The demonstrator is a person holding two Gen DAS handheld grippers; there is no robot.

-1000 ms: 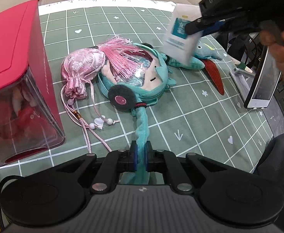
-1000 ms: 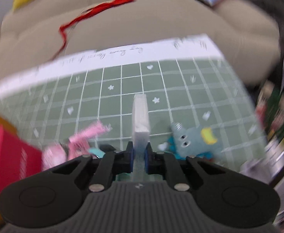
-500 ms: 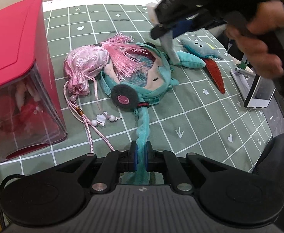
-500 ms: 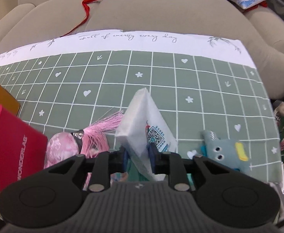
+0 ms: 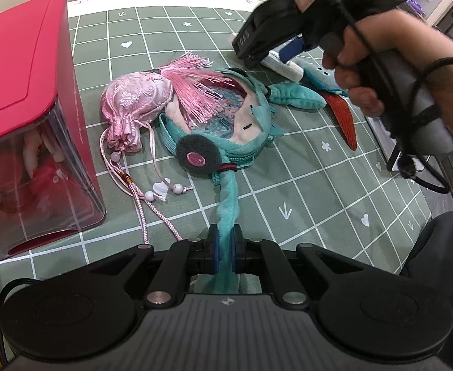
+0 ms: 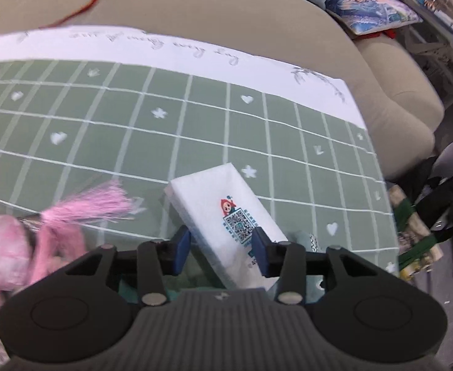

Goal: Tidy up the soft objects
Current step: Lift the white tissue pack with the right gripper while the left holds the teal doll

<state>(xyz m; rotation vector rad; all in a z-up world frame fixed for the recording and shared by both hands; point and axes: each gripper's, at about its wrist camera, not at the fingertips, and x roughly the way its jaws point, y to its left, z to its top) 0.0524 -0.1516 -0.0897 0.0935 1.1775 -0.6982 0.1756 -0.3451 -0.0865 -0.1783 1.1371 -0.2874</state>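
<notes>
Left tongs [image 5: 223,249] clench the teal plush bag's [image 5: 226,123] tail at bottom centre; right tongs [image 6: 221,252] are opening, tissue pack [image 6: 223,216] lying loose between them.

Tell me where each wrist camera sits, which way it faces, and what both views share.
Left wrist: behind the left gripper, angled down at the green mat; shut on the teal plush pouch by its tail; the person's right hand shows.
Right wrist: behind the right gripper, jaws opening around the white tissue pack; sofa beyond.
Shared: mat, tissue pack, pink tassel pouch.
</notes>
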